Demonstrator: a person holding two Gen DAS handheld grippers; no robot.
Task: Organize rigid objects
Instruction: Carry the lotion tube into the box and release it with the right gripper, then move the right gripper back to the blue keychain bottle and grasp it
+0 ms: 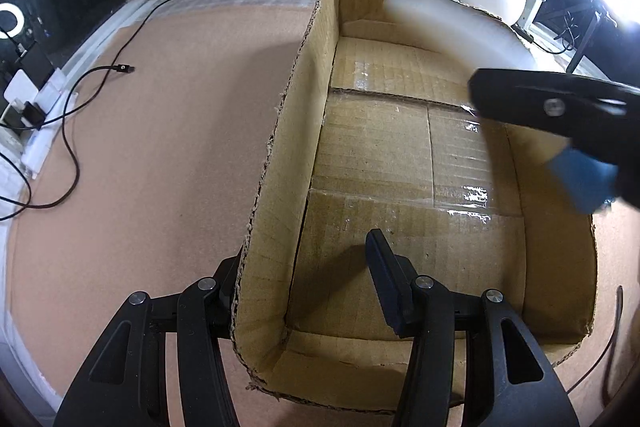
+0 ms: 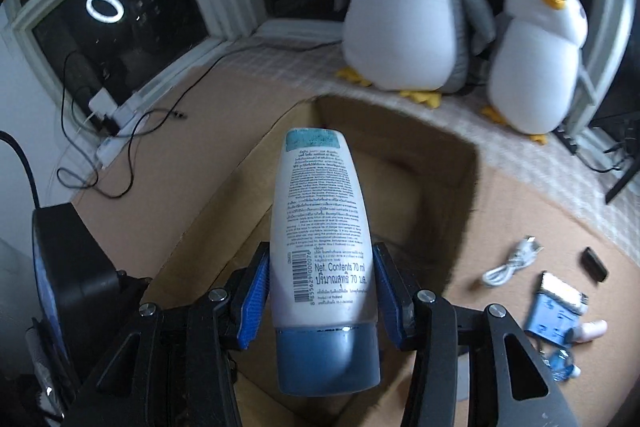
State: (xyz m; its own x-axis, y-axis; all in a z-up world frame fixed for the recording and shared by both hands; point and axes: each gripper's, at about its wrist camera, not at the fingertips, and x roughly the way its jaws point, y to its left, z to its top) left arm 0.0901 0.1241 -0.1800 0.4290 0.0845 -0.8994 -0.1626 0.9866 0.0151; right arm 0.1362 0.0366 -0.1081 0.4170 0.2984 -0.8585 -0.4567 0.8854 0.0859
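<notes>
An open cardboard box (image 1: 280, 163) sits on the brown table; it also shows in the right wrist view (image 2: 224, 203). My left gripper (image 1: 308, 267) straddles the box's left wall, one finger outside, one finger (image 1: 384, 275) inside; the jaws stand apart from the wall. My right gripper (image 2: 320, 287) is shut on a white tube with a blue cap (image 2: 320, 227), held above the box. In the left wrist view the tube (image 1: 452, 23) and the right gripper (image 1: 560, 115) reach in over the box from the right.
Two plush penguins (image 2: 404, 3) sit behind the box by the window. A white cable (image 2: 508, 267), a black stick (image 2: 594, 264) and blue-white items (image 2: 556, 311) lie on the table right of the box. A black cable (image 1: 68, 123) and chargers lie left.
</notes>
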